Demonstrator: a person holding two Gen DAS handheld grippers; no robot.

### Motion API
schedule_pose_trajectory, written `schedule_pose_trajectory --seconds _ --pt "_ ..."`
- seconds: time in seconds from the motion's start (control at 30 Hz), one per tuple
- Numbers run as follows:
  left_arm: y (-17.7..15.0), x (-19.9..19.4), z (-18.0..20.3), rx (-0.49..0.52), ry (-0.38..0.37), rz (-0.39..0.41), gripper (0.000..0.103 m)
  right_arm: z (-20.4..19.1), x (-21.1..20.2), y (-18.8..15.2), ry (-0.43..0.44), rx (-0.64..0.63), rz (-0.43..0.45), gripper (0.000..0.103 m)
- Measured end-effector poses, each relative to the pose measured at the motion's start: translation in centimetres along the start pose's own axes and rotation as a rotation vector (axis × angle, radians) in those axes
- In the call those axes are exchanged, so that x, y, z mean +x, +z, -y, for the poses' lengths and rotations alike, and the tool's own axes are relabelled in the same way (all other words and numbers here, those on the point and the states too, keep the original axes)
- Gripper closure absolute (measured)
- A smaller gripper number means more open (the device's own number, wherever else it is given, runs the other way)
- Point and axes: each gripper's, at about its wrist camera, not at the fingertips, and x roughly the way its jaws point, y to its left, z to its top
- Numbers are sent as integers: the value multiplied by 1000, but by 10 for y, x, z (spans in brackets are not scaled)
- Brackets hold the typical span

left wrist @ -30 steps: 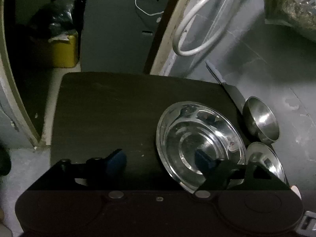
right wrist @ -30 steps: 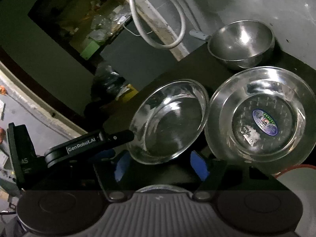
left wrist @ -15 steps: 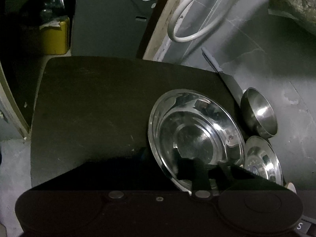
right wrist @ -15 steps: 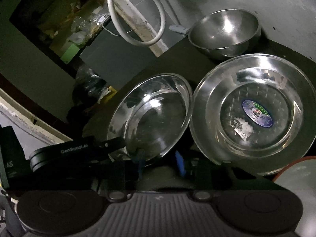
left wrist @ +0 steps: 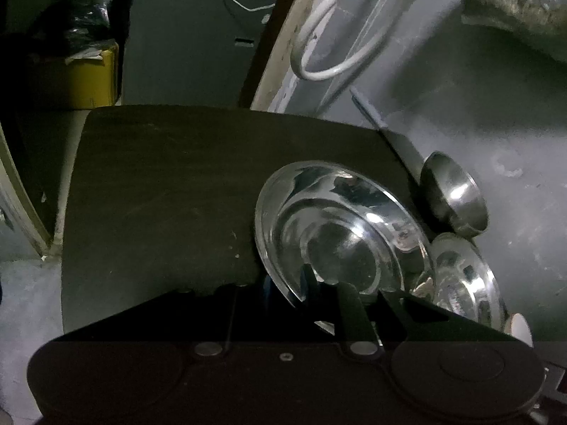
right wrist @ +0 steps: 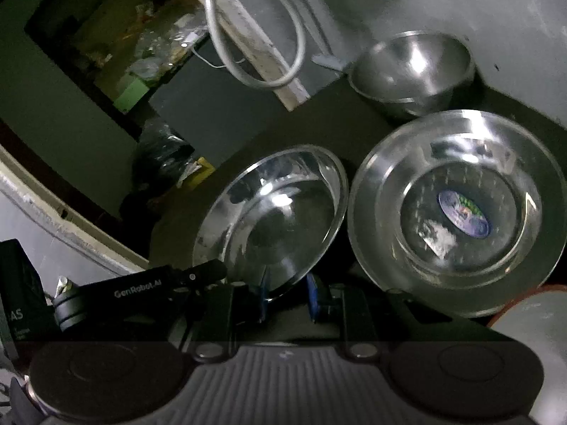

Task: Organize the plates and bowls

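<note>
Having just closed, both the left gripper and right gripper are now pinched on the near rim of the tilted steel plate, so lifting can follow.

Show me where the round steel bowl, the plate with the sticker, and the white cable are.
Round steel bowl point(right wrist: 414, 67), right wrist view, on its inner wall.
Plate with the sticker point(right wrist: 382, 191), right wrist view, on its left rim.
White cable point(right wrist: 299, 53), right wrist view, on the right side of its hanging loop.

The left tool grips the near rim of a steel plate, tilted on the dark surface; a small bowl sits at two o'clock.
</note>
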Motion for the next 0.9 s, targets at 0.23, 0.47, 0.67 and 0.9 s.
schedule_pose_trajectory --seconds 0.23,0.47,0.67,0.9 --pt "-9 -26 12 37 16 79 84 -7 -17 -1 45 -49 24 79" --pt "-31 -63 29 68 36 150 83 -7 -48 -10 99 -63 27 79" --pt "-63 -92 37 59 76 175 81 -7 -73 -28 129 -71 -14 79" --pt "-99 -120 37 27 116 140 80 -6 -94 -55 154 -74 -82 79"
